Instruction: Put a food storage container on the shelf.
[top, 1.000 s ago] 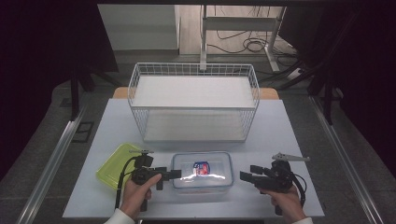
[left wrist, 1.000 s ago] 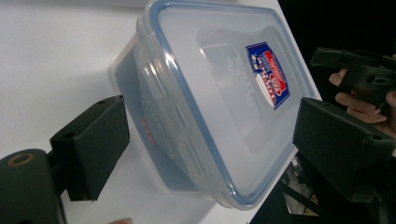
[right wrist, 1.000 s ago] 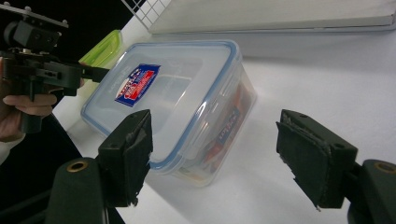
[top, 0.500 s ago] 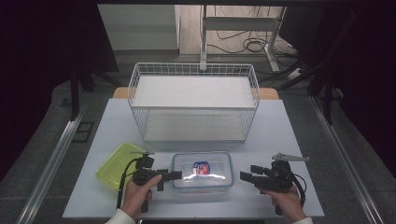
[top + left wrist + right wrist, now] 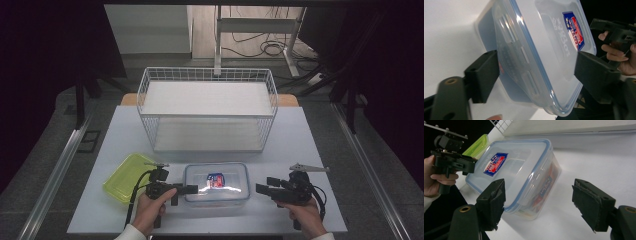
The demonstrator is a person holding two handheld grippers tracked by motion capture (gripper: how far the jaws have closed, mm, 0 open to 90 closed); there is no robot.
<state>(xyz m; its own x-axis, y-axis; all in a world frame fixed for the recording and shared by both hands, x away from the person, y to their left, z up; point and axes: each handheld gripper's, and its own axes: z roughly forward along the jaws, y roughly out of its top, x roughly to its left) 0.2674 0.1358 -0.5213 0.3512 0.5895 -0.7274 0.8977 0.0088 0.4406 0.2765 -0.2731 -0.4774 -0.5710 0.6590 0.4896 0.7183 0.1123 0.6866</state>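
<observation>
A clear plastic container [image 5: 216, 182] with a blue-rimmed lid and a red and blue label lies near the table's front edge. My left gripper [image 5: 187, 190] reaches its left end from the left. In the left gripper view the container [image 5: 544, 37] sits between the jaws of my left gripper [image 5: 536, 72]. Those jaws have just been closing, and I cannot see firm pressure from the pads. My right gripper [image 5: 265, 185] stands open a little to the right of the container. In the right gripper view the container [image 5: 519, 165] lies ahead of the spread jaws of my right gripper [image 5: 539, 197], apart from them.
A yellow-green lid [image 5: 125, 177] lies left of the container, behind my left hand. A white wire basket [image 5: 207, 75] stands at the back middle of the table [image 5: 300, 140]. Dark floor and cables lie beyond the table.
</observation>
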